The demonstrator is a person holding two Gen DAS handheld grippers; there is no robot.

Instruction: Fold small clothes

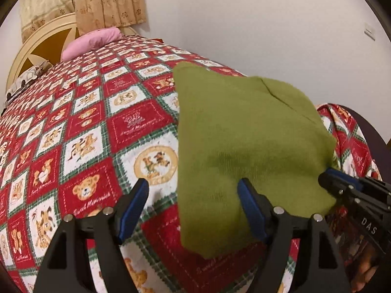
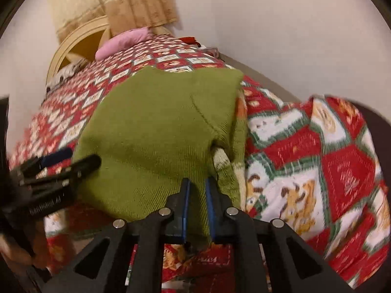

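A green knit garment (image 1: 244, 134) lies on the red-and-white patchwork bedspread (image 1: 80, 127), partly folded. My left gripper (image 1: 193, 188) is open; its right finger rests on the garment's near part and its left finger is over the bedspread. My right gripper (image 2: 196, 190) is shut on the garment's (image 2: 151, 131) near right edge, with cloth between its blue pads. The right gripper also shows in the left wrist view (image 1: 328, 174) at the garment's right edge. The left gripper shows in the right wrist view (image 2: 80, 160) at the garment's left edge.
A pink pillow (image 1: 92, 41) and a cream headboard (image 1: 36, 46) are at the far end of the bed. A white wall (image 1: 268, 24) runs along the bed's right side. The bedspread (image 2: 317, 161) is rumpled at the near right.
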